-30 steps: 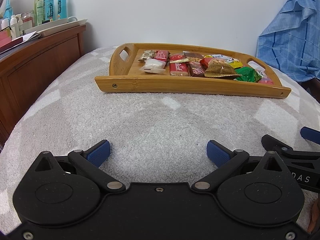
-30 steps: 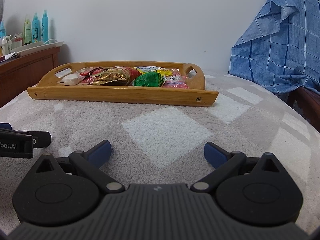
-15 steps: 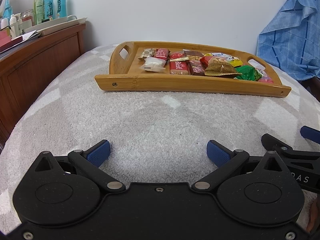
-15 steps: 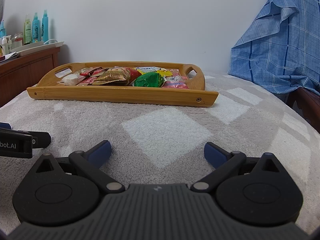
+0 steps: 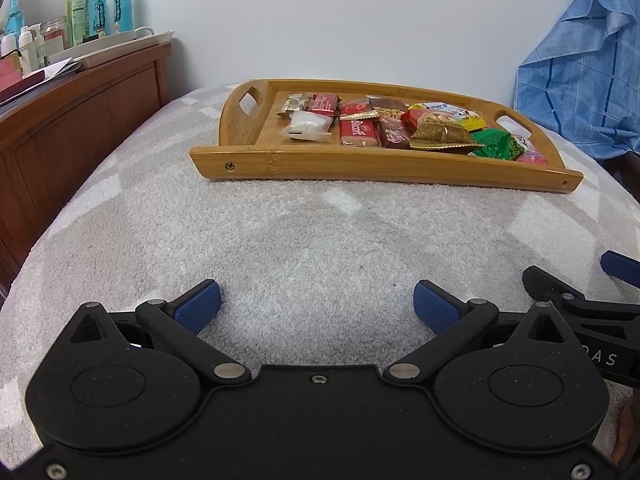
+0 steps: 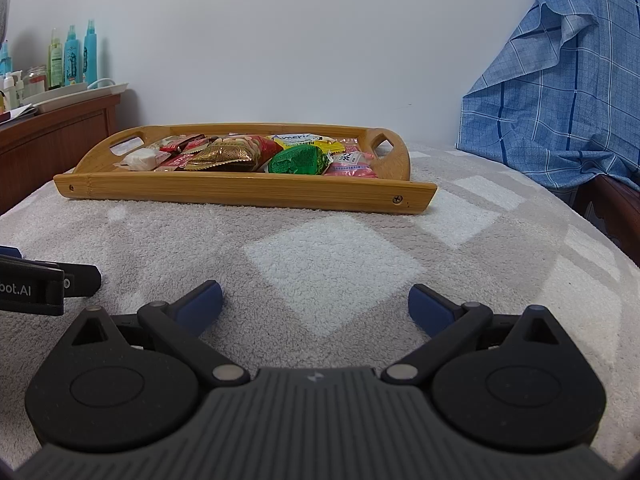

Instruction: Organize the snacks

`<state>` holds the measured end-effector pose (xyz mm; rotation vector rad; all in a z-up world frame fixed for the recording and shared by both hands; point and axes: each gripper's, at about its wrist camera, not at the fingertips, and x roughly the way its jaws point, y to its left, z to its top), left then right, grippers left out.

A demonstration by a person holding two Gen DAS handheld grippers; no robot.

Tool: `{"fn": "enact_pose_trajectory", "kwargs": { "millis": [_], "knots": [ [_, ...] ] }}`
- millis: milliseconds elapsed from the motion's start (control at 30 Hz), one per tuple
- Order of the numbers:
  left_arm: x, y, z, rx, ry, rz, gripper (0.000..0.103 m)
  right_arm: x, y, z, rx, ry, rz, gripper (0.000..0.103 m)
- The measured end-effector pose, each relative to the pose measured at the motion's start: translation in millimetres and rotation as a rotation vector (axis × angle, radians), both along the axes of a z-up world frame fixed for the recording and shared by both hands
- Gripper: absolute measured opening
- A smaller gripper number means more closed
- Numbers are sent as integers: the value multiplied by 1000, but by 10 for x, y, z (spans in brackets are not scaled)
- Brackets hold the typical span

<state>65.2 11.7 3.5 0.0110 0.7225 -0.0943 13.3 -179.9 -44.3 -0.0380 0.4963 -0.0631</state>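
On the grey-and-white checked towel point(image 5: 304, 240), well short of the curved bamboo serving tray point(image 5: 360, 166) of wrapped snacks point(image 5: 360, 132), the left gripper point(image 5: 316, 304) and right gripper point(image 6: 314, 300) are resting with fingers spread and empty. Crinkly overlapping wrappers are likely risking a slipped or doubled pinch.

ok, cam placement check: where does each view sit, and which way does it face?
Left wrist: sits low on the left tool, faces the bamboo tray across the grey blanket; own open fingers show, right tool at the right edge.
Right wrist: low on the right tool, same heading; left tool at the left edge.
Shared: tray, green snack packet, blue checked cloth.
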Motion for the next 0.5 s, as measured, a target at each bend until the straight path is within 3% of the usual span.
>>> {"fn": "enact_pose_trajectory", "kwargs": {
  "millis": [500],
  "knots": [
    [-1,7,0,-6,7,2,103,1,0,-2,0,0,0,103]
  ]
}}
